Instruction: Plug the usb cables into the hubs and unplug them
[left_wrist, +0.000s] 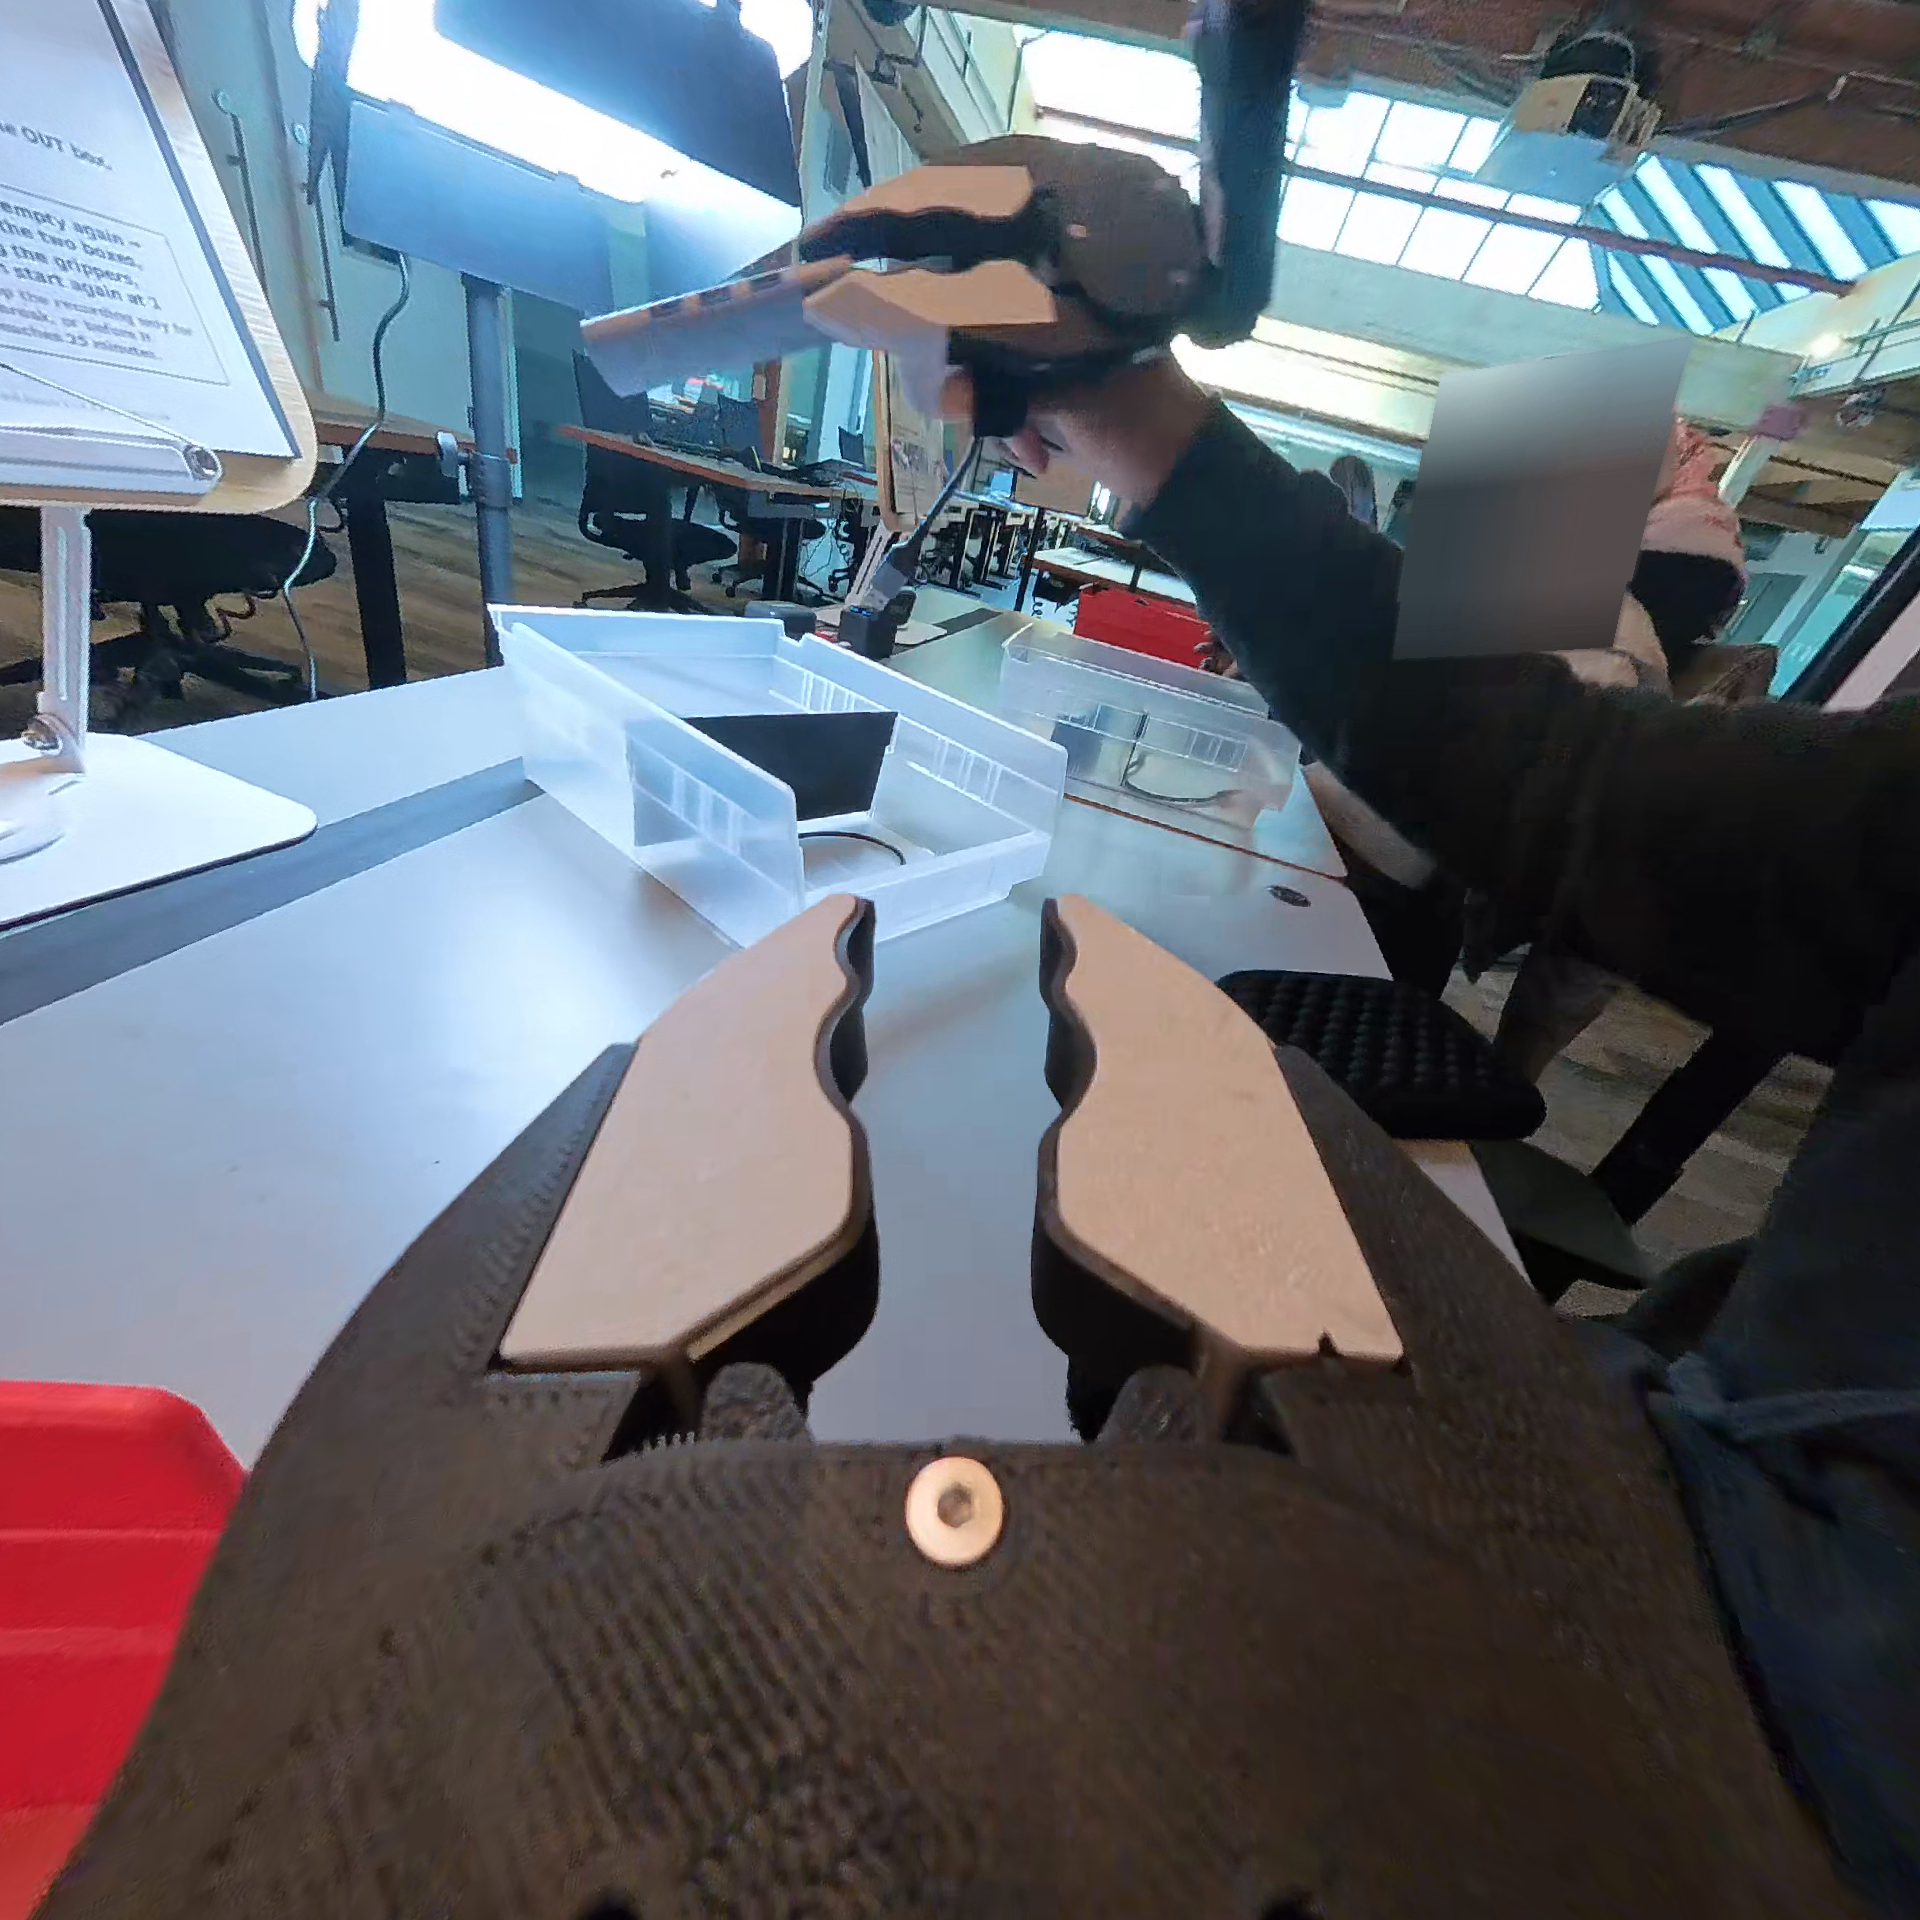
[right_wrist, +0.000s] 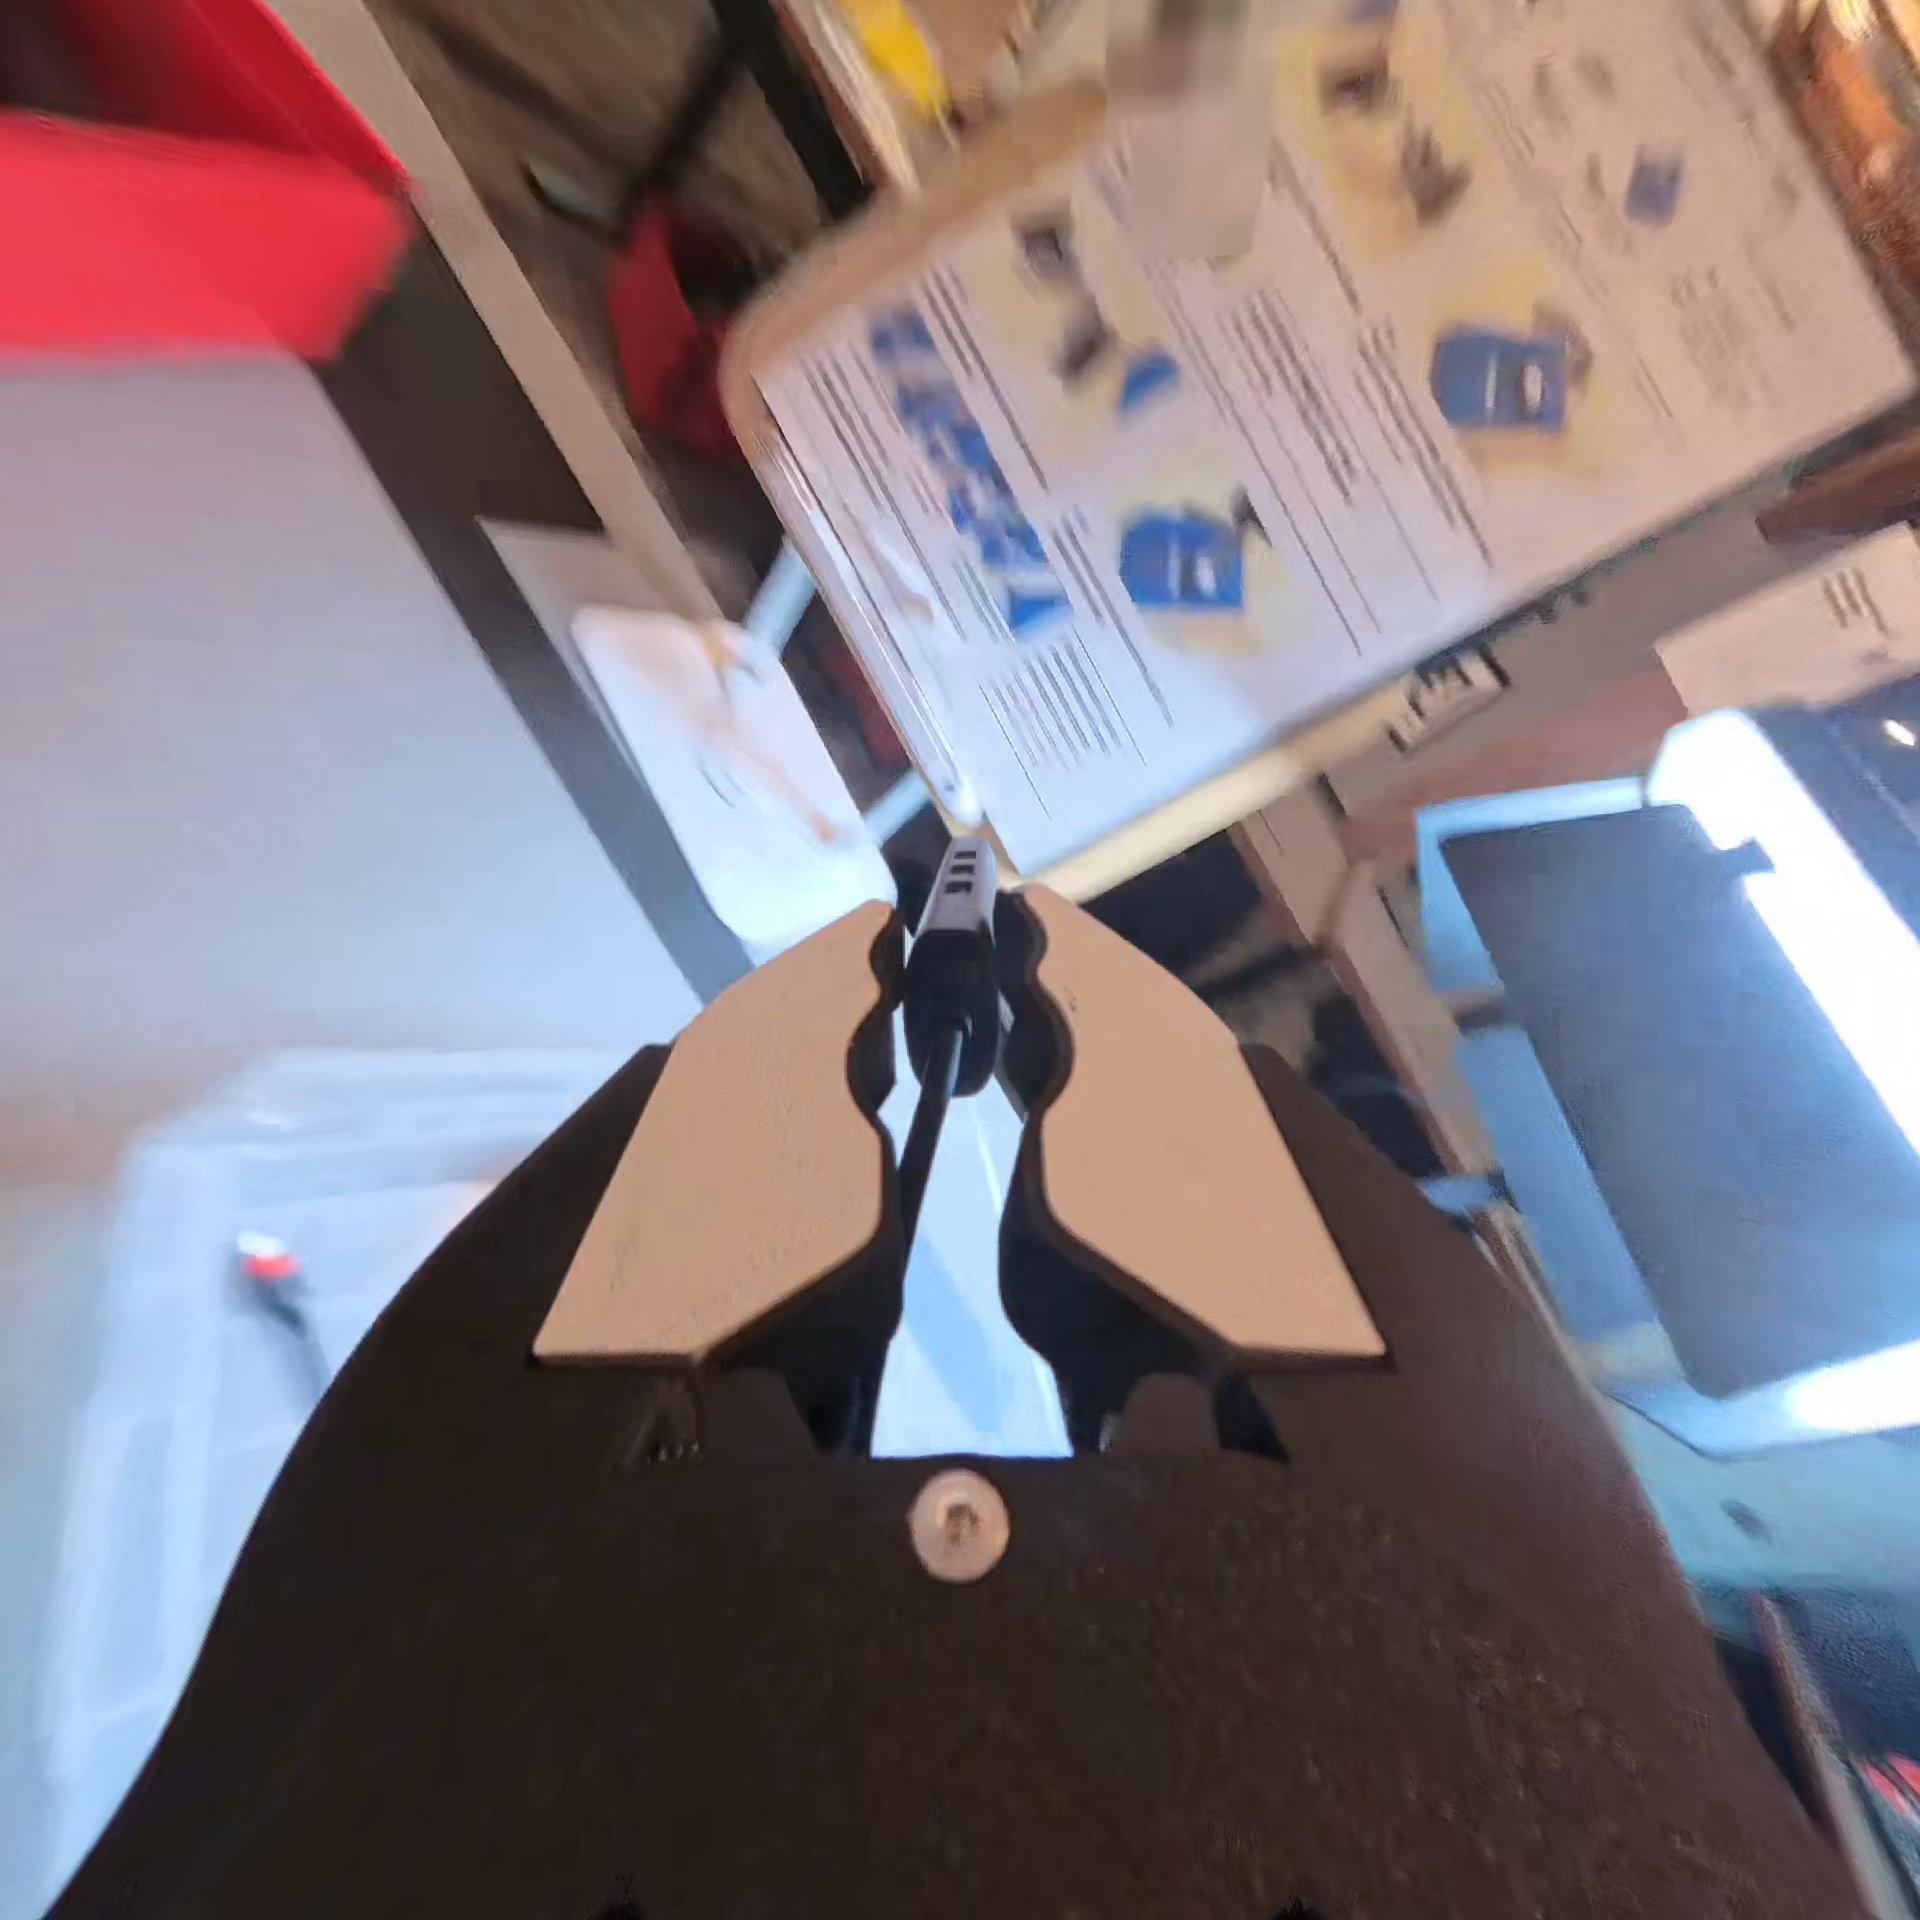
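Working left to right: our left gripper (left_wrist: 956, 935) sits spread and empty, low over the table (left_wrist: 312, 1091), the clear bin (left_wrist: 935, 831) just past its fingertips. Our right gripper (right_wrist: 948, 925) is clamped on the hub (right_wrist: 951, 935), raised well above the bins. We judge the hub light, rigid and smooth-cased; best held across its flat sides, clear of the ports. It looks slim, with a row of ports and a black cable (right_wrist: 930, 1122) trailing back between the fingers.
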